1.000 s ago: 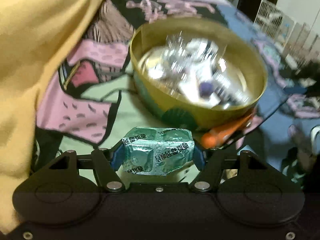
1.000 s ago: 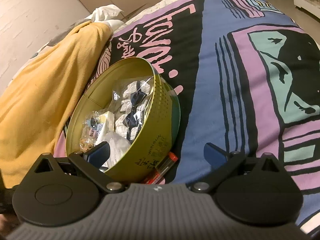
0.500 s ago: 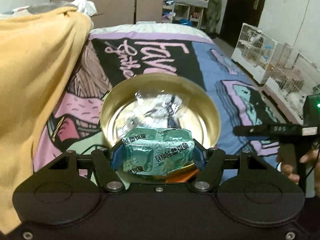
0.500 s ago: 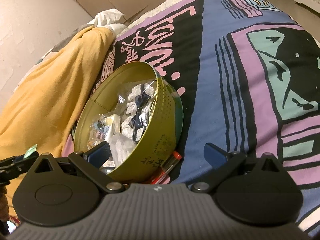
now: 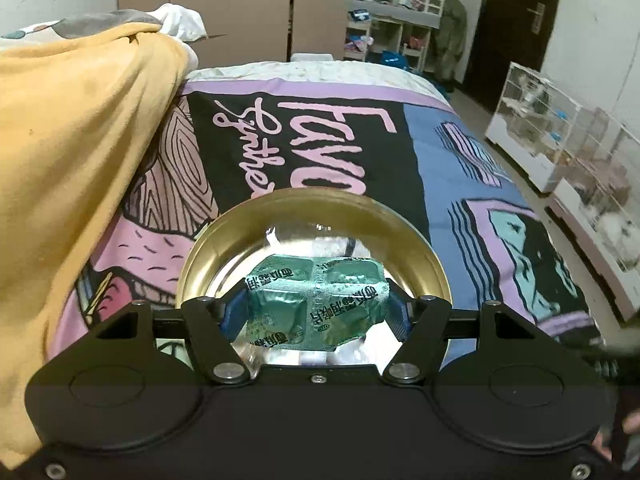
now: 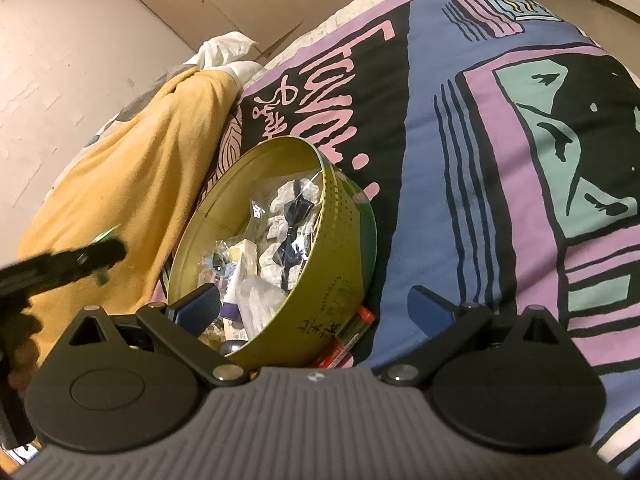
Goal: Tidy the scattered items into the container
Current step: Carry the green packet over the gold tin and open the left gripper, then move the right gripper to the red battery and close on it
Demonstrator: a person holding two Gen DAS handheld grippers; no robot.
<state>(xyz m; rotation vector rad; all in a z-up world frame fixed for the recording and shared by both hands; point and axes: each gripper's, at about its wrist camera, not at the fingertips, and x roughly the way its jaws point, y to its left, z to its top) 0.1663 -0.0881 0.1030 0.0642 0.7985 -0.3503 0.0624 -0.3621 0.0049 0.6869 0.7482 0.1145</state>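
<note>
My left gripper (image 5: 316, 310) is shut on a green foil blister pack (image 5: 304, 292), held flat between its blue pads above the open round gold tin (image 5: 312, 196). In the right wrist view that gripper (image 6: 86, 258) comes in from the left, beside the tin (image 6: 336, 276), with a green edge of the pack (image 6: 107, 235) showing. The tin holds several clear bags and small packets (image 6: 288, 232). My right gripper (image 6: 316, 306) is open and straddles the tin's near wall, one finger inside and one over the bedspread. A red-orange tube (image 6: 352, 330) lies against the tin's outer wall.
The tin sits on a patterned purple, black and blue bedspread (image 6: 500, 160). A bunched yellow blanket (image 5: 80, 140) rises close on the tin's left. White pet cages (image 5: 560, 140) stand on the floor to the right, with shelves and a dark door behind.
My left gripper has risen and moved forward with the blister pack, from in front of the tin to above it, and has entered the right wrist view. The right gripper has hardly moved.
</note>
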